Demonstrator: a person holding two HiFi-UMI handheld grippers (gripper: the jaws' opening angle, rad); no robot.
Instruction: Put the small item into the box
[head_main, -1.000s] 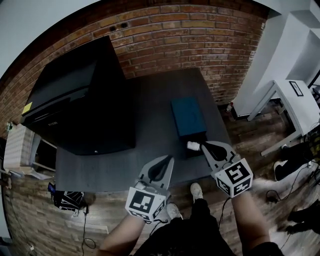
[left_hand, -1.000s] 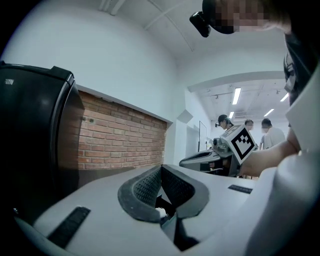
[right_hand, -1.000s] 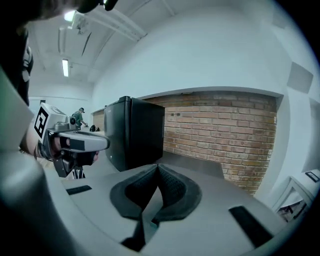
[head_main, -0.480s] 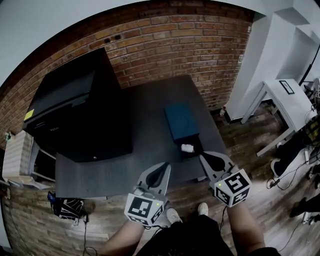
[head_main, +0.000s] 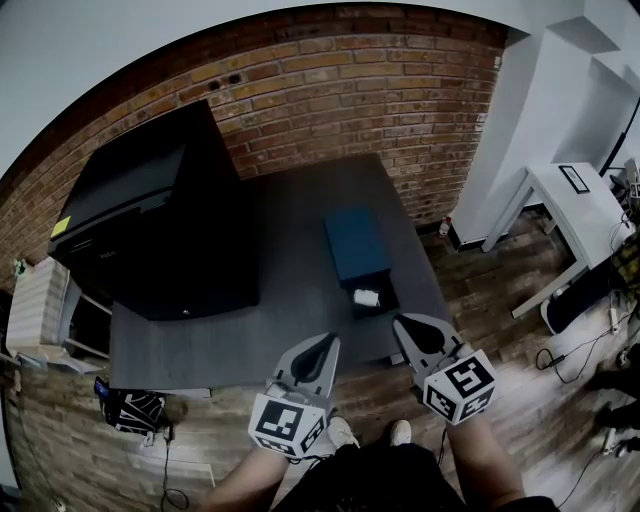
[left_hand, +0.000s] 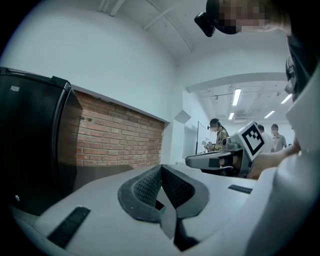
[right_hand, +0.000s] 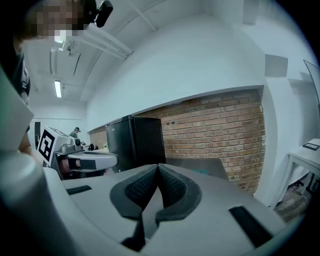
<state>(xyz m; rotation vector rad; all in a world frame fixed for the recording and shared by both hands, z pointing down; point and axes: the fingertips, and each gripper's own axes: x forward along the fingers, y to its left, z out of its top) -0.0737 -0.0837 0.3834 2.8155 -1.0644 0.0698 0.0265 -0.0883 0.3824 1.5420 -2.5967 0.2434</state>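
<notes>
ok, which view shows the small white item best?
Head view: the small white item lies in the dark opening at the near end of the teal box, unobstructed. Left gripper view doesn't show it; right gripper view shows only a teal sliver past its jaws, no item.

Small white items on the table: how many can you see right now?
1. The small white item lies in the dark open compartment at the near end of the teal box. Others could hide behind the black cabinet.
</notes>
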